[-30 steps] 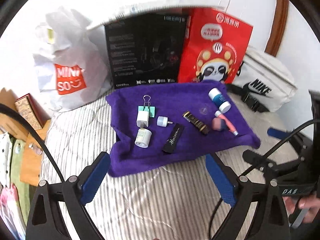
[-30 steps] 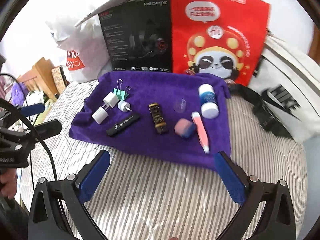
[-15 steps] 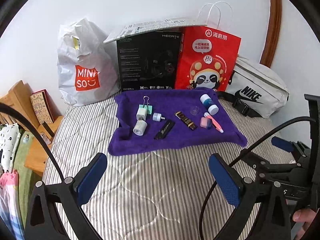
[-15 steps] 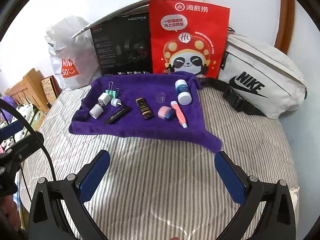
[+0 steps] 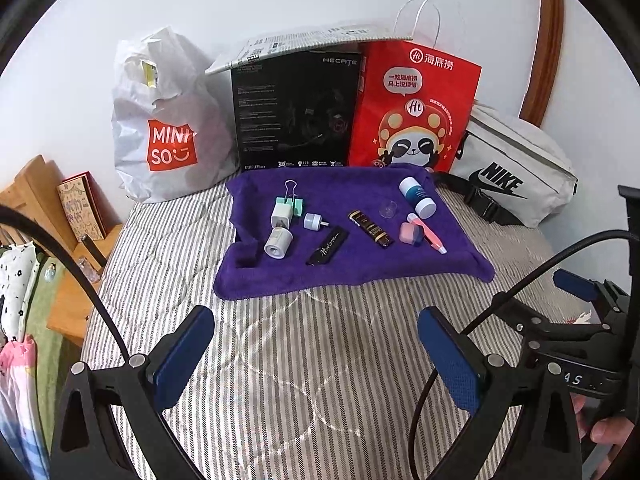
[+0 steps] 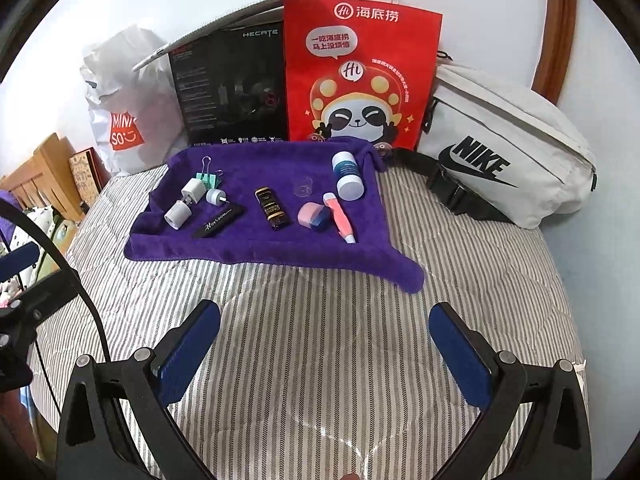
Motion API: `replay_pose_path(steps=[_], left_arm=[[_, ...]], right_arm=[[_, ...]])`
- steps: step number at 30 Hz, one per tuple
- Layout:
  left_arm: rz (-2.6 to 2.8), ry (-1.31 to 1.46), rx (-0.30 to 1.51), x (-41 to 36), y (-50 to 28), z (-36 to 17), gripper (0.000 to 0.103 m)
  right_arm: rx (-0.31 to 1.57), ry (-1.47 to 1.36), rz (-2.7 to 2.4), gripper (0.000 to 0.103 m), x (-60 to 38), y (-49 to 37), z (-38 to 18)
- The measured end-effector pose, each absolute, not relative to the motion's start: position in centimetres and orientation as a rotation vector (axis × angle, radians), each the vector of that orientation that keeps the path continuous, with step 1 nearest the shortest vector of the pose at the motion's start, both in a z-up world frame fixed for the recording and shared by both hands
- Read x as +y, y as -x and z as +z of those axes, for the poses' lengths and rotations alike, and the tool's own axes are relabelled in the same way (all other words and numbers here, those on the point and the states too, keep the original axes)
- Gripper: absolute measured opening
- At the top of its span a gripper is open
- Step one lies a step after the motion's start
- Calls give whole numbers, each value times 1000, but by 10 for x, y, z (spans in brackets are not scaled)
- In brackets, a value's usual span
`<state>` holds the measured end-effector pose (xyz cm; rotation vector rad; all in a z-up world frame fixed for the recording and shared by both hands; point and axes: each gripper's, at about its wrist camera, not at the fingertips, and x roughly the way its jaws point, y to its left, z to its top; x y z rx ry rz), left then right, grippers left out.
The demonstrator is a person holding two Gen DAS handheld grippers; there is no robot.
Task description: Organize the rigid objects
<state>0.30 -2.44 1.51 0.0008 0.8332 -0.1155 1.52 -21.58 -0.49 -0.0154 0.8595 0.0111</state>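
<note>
Left gripper [image 5: 316, 344]: jaws spread wide, blue pads [image 5: 184, 350] bare, holding nothing, poised over the striped bedcover [image 5: 320, 380] short of the cloth. Right gripper [image 6: 324, 342]: likewise wide apart, pads [image 6: 460, 356] touching nothing, above the same bedcover; it also shows at the right edge of the left view. Purple cloth [image 6: 256, 244]: spread flat on the bedcover ahead of both tools, carrying all small items. Left end: green binder clip [image 6: 208, 176], 2 white plug adapters [image 6: 191, 191] [image 6: 178, 214] lying end to end, 1 small round white plug [image 6: 216, 197] just beside them. Middle: black bar with script lettering [image 6: 218, 222], black-and-gold tube [image 6: 273, 209], clear round cap [image 6: 304, 187]. Right end: white bottle with blue label [image 6: 348, 176] on its side, pink-and-blue eraser [image 6: 314, 215], pink pen [image 6: 339, 218] touching the eraser's right side. Behind the cloth, against the wall: white shopping bag [image 6: 124, 112], black box [image 6: 232, 84], red panda bag [image 6: 356, 72], white waist bag [image 6: 504, 148].
</note>
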Motion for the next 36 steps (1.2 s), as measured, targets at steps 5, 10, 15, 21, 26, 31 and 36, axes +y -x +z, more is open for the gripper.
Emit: replay_pose_path(steps=[5, 10, 15, 21, 26, 31, 36], left_arm=[[-115, 1, 835, -24, -3, 14, 103], [-109, 2, 845, -21, -4, 12, 103], [-102, 8, 848, -19, -5, 12, 103], [-95, 12, 846, -17, -4, 13, 103], [-91, 0, 853, -19, -4, 12, 103], [-88, -9, 854, -20, -4, 12, 103], [-85, -9, 854, -21, -3, 12, 103]], right_arm=[[849, 18, 17, 103, -215, -13, -1], [845, 21, 23, 103, -213, -12, 0], [844, 21, 32, 103, -210, -11, 1], [838, 20, 30, 103, -209, -9, 3], [838, 20, 31, 103, -209, -9, 3], [837, 23, 34, 103, -207, -8, 4], [837, 22, 34, 103, -207, -8, 3]])
